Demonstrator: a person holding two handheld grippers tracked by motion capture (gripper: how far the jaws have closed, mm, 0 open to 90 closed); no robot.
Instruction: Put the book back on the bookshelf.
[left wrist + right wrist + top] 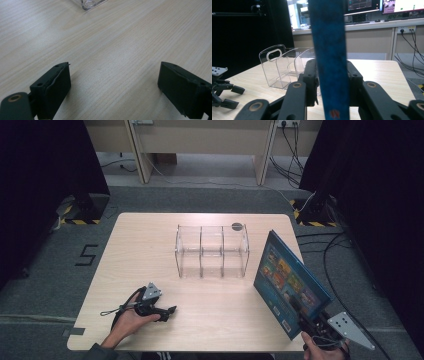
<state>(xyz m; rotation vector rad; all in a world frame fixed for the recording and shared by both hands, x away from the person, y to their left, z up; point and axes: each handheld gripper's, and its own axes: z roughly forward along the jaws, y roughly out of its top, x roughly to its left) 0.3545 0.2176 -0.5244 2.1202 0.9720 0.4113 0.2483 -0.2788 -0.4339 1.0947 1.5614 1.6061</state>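
Pale wood-grain laminate covers the rectangular surface (150, 245), which stands on grey floor between black curtains, with a beige cabinet base and trailing cables behind it. Near the far middle of the surface stands a clear plastic organiser with three upright compartments (212, 251), its walls transparent and a cut-out handle slot visible at one end in the right gripper view (277, 65). A small dark round mark (237, 226) lies on the surface just behind the organiser's right end.

At the near left, the person's left hand (127, 320) holds the left tool (169, 312) low over the surface, pointing right. In the left gripper view its two black jaws stand wide apart with bare wood between them, so it is released and grasps nothing; a corner of the clear organiser (90, 4) shows at the top edge.

At the near right, the right tool (299, 312) is clenched on the lower edge of a thin blue hardcover picture book (290, 280), held upright and tilted off the surface, to the right of the organiser and apart from it. Its cover with colourful panels faces left. In the right gripper view the book's blue edge (329, 50) rises straight up between the closed jaws, and the left tool (227, 96) shows at the far left.
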